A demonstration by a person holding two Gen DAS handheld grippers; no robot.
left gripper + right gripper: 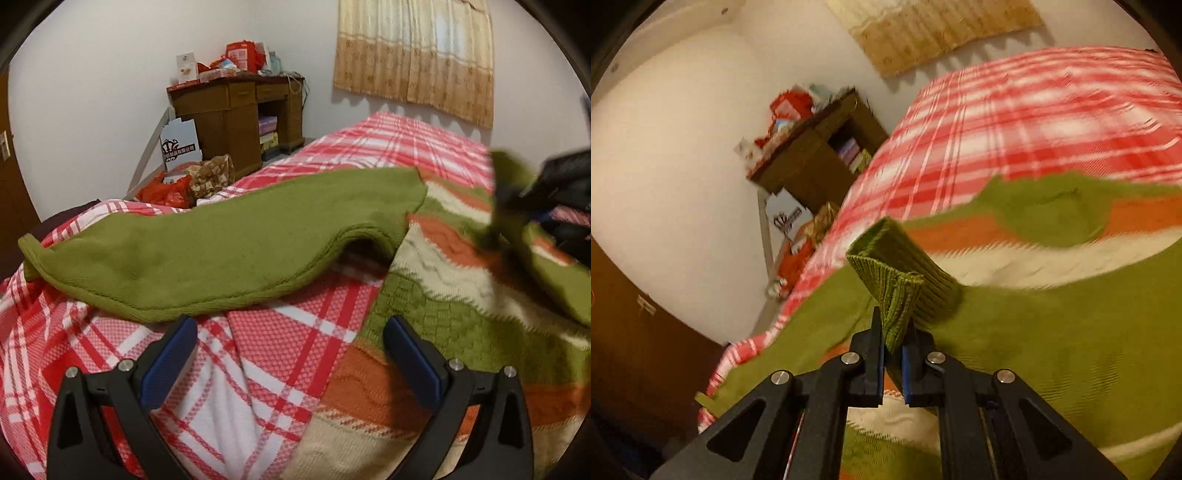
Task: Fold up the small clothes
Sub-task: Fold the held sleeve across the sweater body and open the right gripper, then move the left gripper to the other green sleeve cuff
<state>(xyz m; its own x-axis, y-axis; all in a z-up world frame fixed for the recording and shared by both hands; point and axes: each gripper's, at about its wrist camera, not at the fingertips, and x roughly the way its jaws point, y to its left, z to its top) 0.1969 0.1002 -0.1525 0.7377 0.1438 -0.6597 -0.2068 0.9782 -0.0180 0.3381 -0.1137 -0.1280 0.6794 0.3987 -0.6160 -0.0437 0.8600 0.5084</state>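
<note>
A small knitted sweater [436, 280] in green, orange and cream stripes lies on the red-and-white plaid bed cover [258, 369]. Its green left sleeve [207, 251] stretches out flat to the left. My left gripper [290, 332] hangs open just above the cover, near the sweater's lower left edge, with nothing between its fingers. In the right wrist view my right gripper [892, 332] is shut on the ribbed green cuff [897, 280] of the other sleeve, held over the sweater's body [1052, 332]. That gripper appears blurred at the right edge of the left wrist view as the right gripper [517, 199].
A brown wooden desk [236, 114] piled with red boxes stands against the far wall. Bags and a white carton [181, 147] sit on the floor beside the bed. A beige curtain [413, 51] hangs behind the bed's far end.
</note>
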